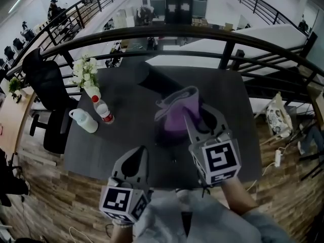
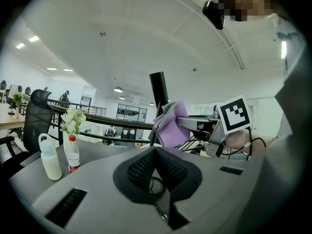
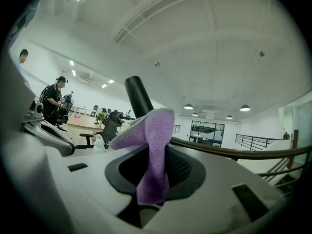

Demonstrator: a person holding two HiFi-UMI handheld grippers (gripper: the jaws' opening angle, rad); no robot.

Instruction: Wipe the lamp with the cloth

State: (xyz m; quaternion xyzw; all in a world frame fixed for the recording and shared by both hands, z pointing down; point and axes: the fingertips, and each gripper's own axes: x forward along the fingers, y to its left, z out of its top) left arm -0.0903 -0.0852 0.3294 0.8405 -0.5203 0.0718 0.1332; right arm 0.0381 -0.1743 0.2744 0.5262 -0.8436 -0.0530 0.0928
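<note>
Right jaws: clamped on the cloth [image 3: 152,145]; the purple fabric is pinched between them; one fold stands up above the tips and a tail hangs down below them
Left jaws: pressed together with nothing between them; the black ribbed pads [image 2: 141,167] meet in a ridge
Right gripper [image 1: 192,120]: over the desk [image 1: 233,100]; ahead of the left jaws and to their right
Left gripper [image 2: 156,152]: over the near part of the desk; behind the right jaws and to their left; it points toward the lamp [image 3: 138,95]
Cloth: at the tips of the right jaws; ahead of the left jaws and a little to their right; its raised fold lies between the right jaws and the lamp
Lamp: black; its round stem rises at a tilt straight beyond the right jaws, just behind the raised fold; from the left jaws it stands ahead with the cloth partly in front of it; whether the cloth touches the stem I cannot tell
Desk: dark grey; it lies under both pairs of jaws
Bottles: a white bottle [image 1: 85,121] with a handle and a clear bottle [image 1: 104,110] with a red cap stand just beside each other; both are ahead of the left jaws and well off to their left, apart from the lamp
Flowers [image 1: 85,72]: white, in a vase; just beyond the two bottles as seen from the left jaws
Chair [image 1: 43,82]: black office chair; past the desk's left edge, farther left of the left jaws than the bottles
Railing [image 1: 202,34]: dark curved rail; beyond the desk's far edge, past the lamp from both pairs of jaws
</note>
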